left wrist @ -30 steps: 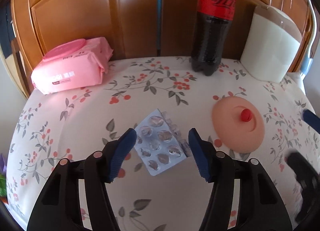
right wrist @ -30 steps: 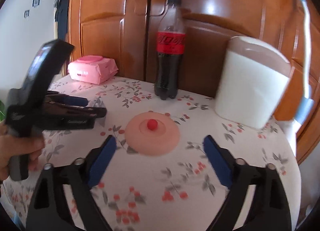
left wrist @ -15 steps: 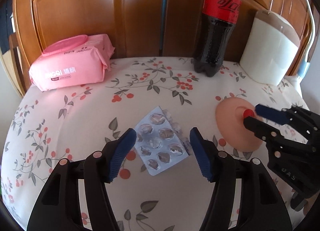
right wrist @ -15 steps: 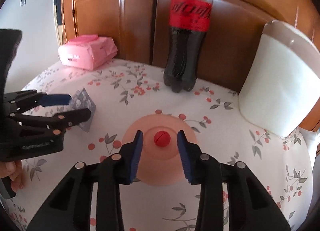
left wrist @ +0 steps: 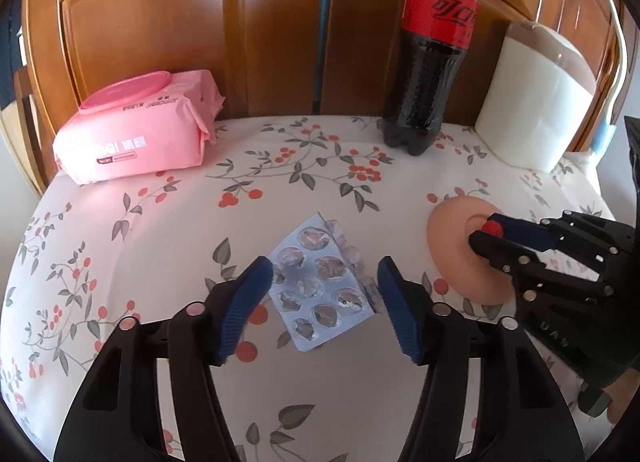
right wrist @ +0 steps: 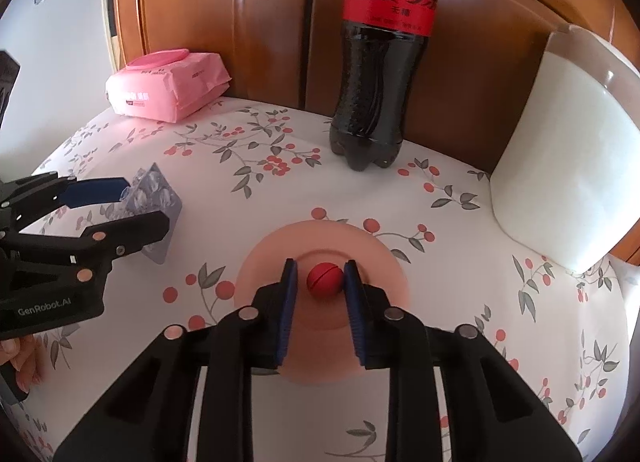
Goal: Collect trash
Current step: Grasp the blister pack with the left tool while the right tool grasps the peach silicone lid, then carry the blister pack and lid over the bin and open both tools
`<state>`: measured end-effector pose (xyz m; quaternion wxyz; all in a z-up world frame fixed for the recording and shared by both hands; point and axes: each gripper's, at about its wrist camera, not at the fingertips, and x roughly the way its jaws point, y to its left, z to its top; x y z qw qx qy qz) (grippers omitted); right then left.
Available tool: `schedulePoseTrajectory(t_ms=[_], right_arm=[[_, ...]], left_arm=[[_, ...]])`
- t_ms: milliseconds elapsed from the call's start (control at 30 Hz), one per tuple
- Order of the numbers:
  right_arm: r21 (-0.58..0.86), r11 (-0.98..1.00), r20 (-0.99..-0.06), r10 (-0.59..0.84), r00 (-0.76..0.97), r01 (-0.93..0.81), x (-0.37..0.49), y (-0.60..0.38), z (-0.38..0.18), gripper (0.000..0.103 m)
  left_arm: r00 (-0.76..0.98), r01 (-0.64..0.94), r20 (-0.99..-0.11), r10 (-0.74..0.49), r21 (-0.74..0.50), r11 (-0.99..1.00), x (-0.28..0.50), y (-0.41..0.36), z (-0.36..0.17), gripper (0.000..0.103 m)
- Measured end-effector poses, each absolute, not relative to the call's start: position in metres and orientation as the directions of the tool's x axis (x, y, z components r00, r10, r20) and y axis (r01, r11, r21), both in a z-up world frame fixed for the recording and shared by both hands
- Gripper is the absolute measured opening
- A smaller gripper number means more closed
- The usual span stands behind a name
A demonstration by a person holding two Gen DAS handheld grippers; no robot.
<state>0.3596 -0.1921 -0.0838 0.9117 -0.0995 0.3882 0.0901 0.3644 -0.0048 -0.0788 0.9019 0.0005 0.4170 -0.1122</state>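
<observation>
Left wrist view shows the left gripper point(left wrist: 325, 298) hanging over a floral tablecloth point(left wrist: 160, 230) with its jaws half open and closing, the blue pads point(left wrist: 248, 302) standing on either side of an empty blister pack point(left wrist: 320, 290) but not yet pressing on it; the right-hand pad sits just at the pack's edge, the left-hand one slightly clear of it. That blister pack is a silvery sheet with popped, crumpled pockets, lying flat and skewed on the cloth near the middle of the table, with a second clear strip peeking out along its far edge. Right wrist view shows the right gripper point(right wrist: 320, 282) with its jaws narrow and closing around the small red knob point(right wrist: 325, 281) of a peach-coloured round lid point(right wrist: 372, 246), the pads right beside the knob on both sides; whether they squeeze it already I cannot tell. The lid lies flat on the cloth, to the right of the blister pack and apart from it. At the back edge stand a pink wet-wipe pack point(left wrist: 136, 130), a dark cola bottle point(left wrist: 428, 70) with a red label, and a white container point(left wrist: 536, 102), all against a wooden cabinet point(left wrist: 200, 22)
</observation>
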Motion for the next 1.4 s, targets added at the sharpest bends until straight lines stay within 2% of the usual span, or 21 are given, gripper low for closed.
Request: schedulePoseTrajectory(t_ms=[33, 100, 367, 500, 833, 1400], right_arm=[[-0.122, 0.963, -0.725, 0.079, 0.684, -0.241, 0.360, -0.191, -0.084, 0.023], [-0.126, 0.963, -0.728, 0.074, 0.682, -0.239, 0.360, -0.191, -0.084, 0.023], [-0.172, 0.956, -0.725, 0.039, 0.688, -0.236, 0.360, -0.184, -0.086, 0.023], [-0.127, 0.964, -0.725, 0.072, 0.685, -0.235, 0.361, -0.191, -0.084, 0.018], [-0.120, 0.969, -0.704, 0.071, 0.706, -0.218, 0.343, -0.201, -0.078, 0.018], [-0.096, 0.970, -0.656, 0.106, 0.748, -0.222, 0.258, -0.206, -0.051, 0.018]], left_arm=[[0.627, 0.205, -0.750, -0.209, -0.100, 0.974, 0.364, -0.004, -0.078, 0.056], [0.627, 0.213, -0.744, -0.230, -0.120, 0.970, 0.363, -0.002, -0.078, 0.046], [0.624, 0.231, -0.740, -0.251, -0.131, 0.964, 0.362, -0.001, -0.077, 0.046], [0.628, 0.232, -0.742, -0.236, -0.111, 0.966, 0.361, -0.003, -0.078, 0.046], [0.644, 0.238, -0.738, -0.201, -0.057, 0.970, 0.355, -0.010, -0.075, 0.046], [0.684, 0.272, -0.702, -0.199, -0.008, 0.962, 0.290, -0.018, -0.042, 0.046]])
